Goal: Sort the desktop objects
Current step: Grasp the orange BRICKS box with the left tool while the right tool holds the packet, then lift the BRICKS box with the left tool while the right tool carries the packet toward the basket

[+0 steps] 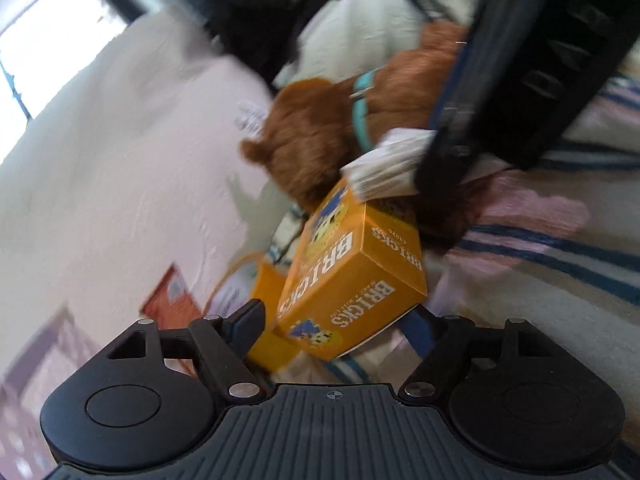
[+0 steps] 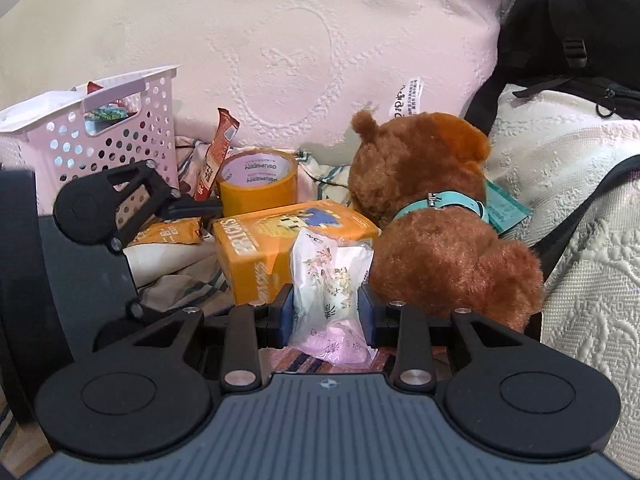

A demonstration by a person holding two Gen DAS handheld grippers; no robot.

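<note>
1. A pale pink embossed cushion [image 2: 288, 52] fills the background behind everything.
2. A cream textured blanket [image 2: 580, 208] lies on the right, with a black strapped bag [image 2: 568, 28] resting above it.
3. A brown plush bear with a turquoise collar [image 2: 432, 208] sits just right of centre, facing away.
4. A pink perforated plastic basket [image 2: 100, 136] stands at the far left, with packets inside.
5. An orange cardboard box printed "BRICKS" [image 2: 256, 248] lies beside the bear, touching it.
6. A roll of yellow-brown packing tape [image 2: 258, 184] stands just behind the box.
7. The left gripper [image 1: 340, 316] has its jaws spread apart around the near corner of the box; the blurred view does not show the pads pressing on it.
8. The right gripper [image 2: 326, 312] is clamped on a clear plastic packet with a floral print [image 2: 330, 276], held upright in front of the box.
9. A red snack sachet [image 2: 218, 152] leans between basket and tape.
</note>
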